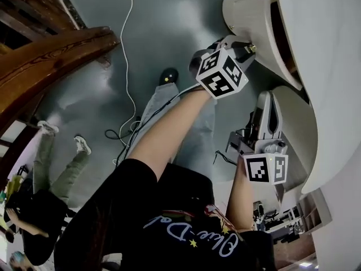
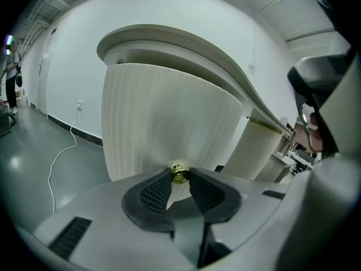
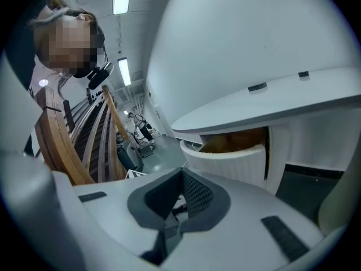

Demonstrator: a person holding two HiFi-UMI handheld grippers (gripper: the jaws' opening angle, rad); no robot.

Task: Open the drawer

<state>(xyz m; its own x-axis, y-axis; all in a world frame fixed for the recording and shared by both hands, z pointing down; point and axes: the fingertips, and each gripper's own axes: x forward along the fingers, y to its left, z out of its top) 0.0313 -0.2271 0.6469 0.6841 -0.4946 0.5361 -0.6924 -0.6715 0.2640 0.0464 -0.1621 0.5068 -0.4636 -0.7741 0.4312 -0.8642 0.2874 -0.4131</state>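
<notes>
1. Where the left gripper (image 2: 180,177) meets the drawer (image 2: 169,117), its fingers (image 2: 153,193) are clamped on the small brass knob (image 2: 180,173). One pad is on each side, and the knob sits at their very tips.
2. The drawer's ribbed white front rises just beyond these fingertips and fills the space above them. The curved white counter (image 2: 186,44) overhangs it.
3. Seen from the right gripper (image 3: 180,175), the drawer (image 3: 225,161) stands partly pulled out from under the counter. It lies ahead of the fingers and to their right, with a brown inside showing above its rim.
4. The right gripper's fingers (image 3: 197,193) are closed tip to tip with nothing between them, apart from the drawer.
5. To the left of the left gripper's fingers, a white cable (image 2: 62,151) trails over the grey floor (image 2: 28,174). To the left of the right gripper's fingers stands a wooden railing (image 3: 84,145).
</notes>
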